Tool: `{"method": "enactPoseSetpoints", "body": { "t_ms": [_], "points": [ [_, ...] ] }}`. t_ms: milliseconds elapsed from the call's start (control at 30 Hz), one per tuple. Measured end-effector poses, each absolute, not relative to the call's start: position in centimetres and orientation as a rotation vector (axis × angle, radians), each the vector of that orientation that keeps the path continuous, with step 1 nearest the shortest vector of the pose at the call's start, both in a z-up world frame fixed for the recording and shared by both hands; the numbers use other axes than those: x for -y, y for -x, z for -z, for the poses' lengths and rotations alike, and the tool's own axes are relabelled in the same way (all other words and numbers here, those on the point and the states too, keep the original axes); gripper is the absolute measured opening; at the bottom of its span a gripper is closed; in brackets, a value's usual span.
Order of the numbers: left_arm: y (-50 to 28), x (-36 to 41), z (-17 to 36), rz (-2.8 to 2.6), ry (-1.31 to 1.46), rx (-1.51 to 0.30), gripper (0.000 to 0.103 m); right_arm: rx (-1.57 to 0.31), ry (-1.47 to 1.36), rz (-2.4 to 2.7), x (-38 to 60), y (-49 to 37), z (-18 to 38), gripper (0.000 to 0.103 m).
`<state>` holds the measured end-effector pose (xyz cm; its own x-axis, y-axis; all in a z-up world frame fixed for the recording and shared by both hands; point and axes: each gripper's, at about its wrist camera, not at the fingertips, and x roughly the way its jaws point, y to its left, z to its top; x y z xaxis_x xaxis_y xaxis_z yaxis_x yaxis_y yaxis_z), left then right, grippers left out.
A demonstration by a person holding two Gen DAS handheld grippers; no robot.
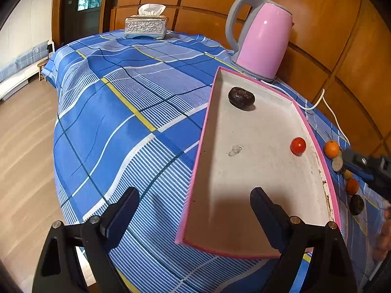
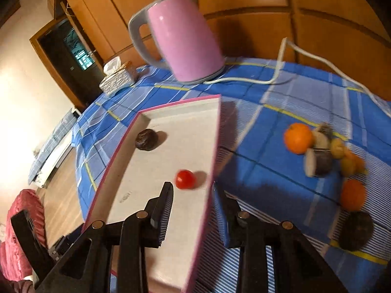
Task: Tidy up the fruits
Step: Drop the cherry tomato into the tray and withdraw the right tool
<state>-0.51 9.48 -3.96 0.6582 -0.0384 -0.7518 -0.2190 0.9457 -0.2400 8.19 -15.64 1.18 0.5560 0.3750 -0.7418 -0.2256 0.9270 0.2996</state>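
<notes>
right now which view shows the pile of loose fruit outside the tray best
The right wrist view: the loose fruit pile on the blue checked tablecloth lies spread out, though motion-blurred. The left wrist view squeezes it against the right edge, behind the pink-rimmed white tray and partly hidden by the right gripper.

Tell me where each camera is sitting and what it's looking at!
Left wrist view: sits on the left gripper, looking along its open fingers over the pink tray toward the tissue box and kettle; the right gripper shows at the right edge.
Right wrist view: sits on the right gripper, open fingers straddling the tray's wall, looking at the red tomato, with loose fruits on the cloth.
Both views share the tray, tomato, dark fruit, kettle, tissue box.
</notes>
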Motion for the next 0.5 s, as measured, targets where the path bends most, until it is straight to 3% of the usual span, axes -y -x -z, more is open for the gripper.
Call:
{"method": "enactPoseSetpoints", "body": {
  "t_ms": [500],
  "points": [
    [0.6, -9.0, 3.7, -0.093, 0.316, -0.845, 0.093, -0.817, -0.179, 0.140, 30.1, 0.1, -1.8, 0.035]
  ]
}}
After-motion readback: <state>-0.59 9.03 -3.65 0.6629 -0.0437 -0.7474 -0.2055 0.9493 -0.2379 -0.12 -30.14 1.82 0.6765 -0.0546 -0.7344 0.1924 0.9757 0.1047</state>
